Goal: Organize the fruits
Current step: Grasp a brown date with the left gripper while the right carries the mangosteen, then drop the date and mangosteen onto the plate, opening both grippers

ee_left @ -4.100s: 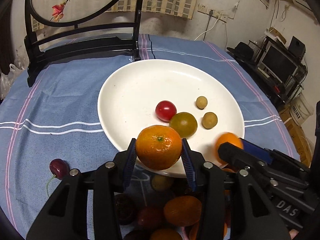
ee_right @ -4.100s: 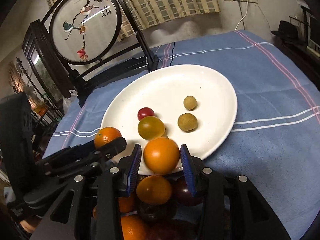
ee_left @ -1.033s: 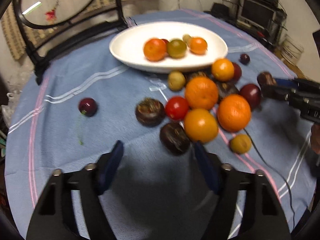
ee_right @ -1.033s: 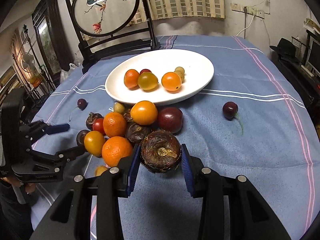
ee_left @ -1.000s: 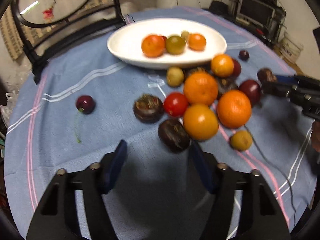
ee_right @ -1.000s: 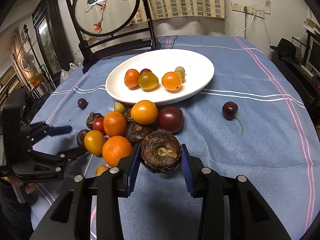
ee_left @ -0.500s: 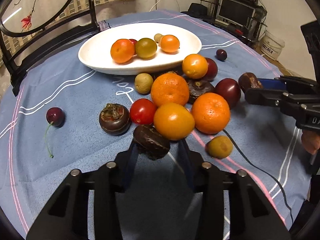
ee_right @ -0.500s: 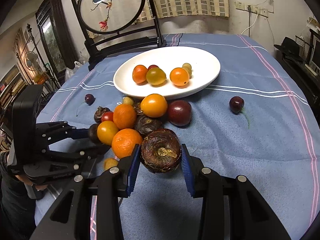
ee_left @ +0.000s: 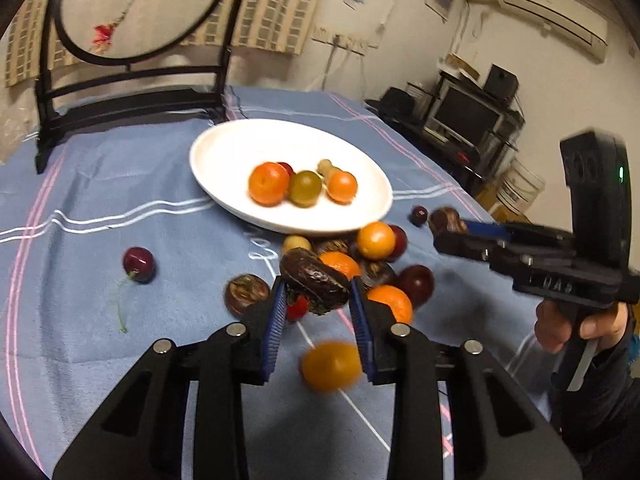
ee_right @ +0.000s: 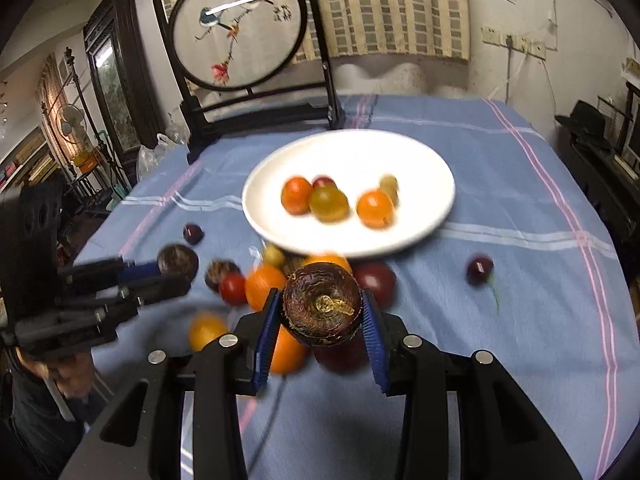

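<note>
My left gripper (ee_left: 318,304) is closed on a dark wrinkled fruit (ee_left: 314,280), pinched between the blue pads and lifted clear of the cloth. My right gripper (ee_right: 320,320) is clamped the same way on a round brown fruit (ee_right: 322,304), its stem end facing the camera. Ahead of both pairs of fingers, past the loose heap, sits the white plate (ee_right: 420,160); it carries a few pieces already: two orange ones, a yellow-green one (ee_right: 328,203), a red one and a small tan one half hidden behind them.

I judge the job under halfway. Just beyond and below my fingertips the pile (ee_left: 372,264) remains on the blue tablecloth (ee_right: 520,240): oranges, dark plums, a small red tomato, a brown fruit. A yellow-orange one (ee_left: 330,366) lies beneath my left fingers. One cherry (ee_left: 138,264) lies off to the left of them, another cherry (ee_right: 479,270) well right of my right fingers. The two held fruits still need setting down on the plate, then the rest.
</note>
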### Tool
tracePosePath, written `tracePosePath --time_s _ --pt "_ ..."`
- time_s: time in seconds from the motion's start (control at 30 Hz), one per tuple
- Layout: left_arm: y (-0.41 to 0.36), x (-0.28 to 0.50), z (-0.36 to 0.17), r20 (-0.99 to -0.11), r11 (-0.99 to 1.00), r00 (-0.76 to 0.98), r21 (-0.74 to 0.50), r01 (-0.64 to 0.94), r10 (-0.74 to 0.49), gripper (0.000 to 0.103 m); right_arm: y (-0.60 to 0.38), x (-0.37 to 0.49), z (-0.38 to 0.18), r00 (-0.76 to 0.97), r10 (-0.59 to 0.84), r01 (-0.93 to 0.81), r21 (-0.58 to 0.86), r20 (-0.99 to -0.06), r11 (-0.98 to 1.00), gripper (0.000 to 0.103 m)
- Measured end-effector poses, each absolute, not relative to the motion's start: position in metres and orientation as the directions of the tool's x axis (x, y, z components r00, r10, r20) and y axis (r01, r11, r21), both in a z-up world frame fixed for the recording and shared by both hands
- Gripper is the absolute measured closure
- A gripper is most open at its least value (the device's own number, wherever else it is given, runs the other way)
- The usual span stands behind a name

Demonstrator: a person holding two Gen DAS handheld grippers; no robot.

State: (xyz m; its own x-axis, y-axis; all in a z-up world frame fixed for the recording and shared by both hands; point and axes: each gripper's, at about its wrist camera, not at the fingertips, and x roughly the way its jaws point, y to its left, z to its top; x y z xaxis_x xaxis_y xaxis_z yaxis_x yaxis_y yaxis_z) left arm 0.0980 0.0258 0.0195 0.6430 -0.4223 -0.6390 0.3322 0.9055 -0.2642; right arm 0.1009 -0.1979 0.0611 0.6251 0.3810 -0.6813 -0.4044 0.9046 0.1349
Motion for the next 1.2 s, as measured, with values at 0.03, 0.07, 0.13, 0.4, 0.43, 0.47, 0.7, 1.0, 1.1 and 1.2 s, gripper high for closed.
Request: tracePosePath --time_s 0.03,0.07,0.13,0.4,0.43,0.47,0.7,1.0,1.1,1.2 --pt "0.028 0.099 0.019 -0.636 0.907 0.648 -0.271 0.323 -0.420 0.072 -0.194 0.106 0.065 0.628 0.384 -0.405 0.137 -0.677 0.904 0.063" --pt "0.032 0.100 0.020 -0.630 0.909 0.655 -0.279 0.309 -0.416 0.072 -0.190 0.111 0.068 0.632 0.386 -0.405 0.138 -0.672 0.904 0.063" --pt "0.036 0.101 0.022 -0.624 0.914 0.669 -0.286 0.287 -0.405 0.072 -0.182 0.122 0.070 0.630 0.389 -0.400 0.148 -0.672 0.904 0.063" --pt "0.038 0.103 0.020 -0.638 0.927 0.672 -0.267 0.264 -0.375 0.072 -0.172 0.132 0.066 0.635 0.371 -0.399 0.123 -0.677 0.909 0.063" --pt "0.037 0.103 0.019 -0.642 0.929 0.671 -0.261 0.264 -0.371 0.072 -0.173 0.136 0.065 0.646 0.354 -0.383 0.114 -0.676 0.917 0.063" --pt "0.036 0.104 0.017 -0.646 0.930 0.670 -0.255 0.263 -0.366 0.072 -0.174 0.140 0.065 0.653 0.343 -0.373 0.107 -0.675 0.922 0.063" --pt "0.031 0.108 0.009 -0.662 0.938 0.664 -0.232 0.259 -0.347 0.072 -0.190 0.182 0.030 0.600 0.332 -0.289 0.190 -0.728 0.938 0.061" --pt "0.004 0.132 0.023 -0.686 0.941 0.645 -0.217 0.260 -0.336 0.072 -0.230 0.184 0.026 0.590 0.424 -0.176 0.403 -0.687 0.898 0.037" --pt "-0.006 0.159 0.028 -0.710 0.956 0.643 -0.176 0.233 -0.287 0.072 -0.233 0.184 0.023 0.572 0.434 -0.151 0.431 -0.696 0.890 0.035" --pt "-0.010 0.190 0.021 -0.734 0.960 0.620 -0.193 0.201 -0.277 0.072 -0.235 0.182 0.023 0.575 0.432 -0.142 0.436 -0.694 0.889 0.034"
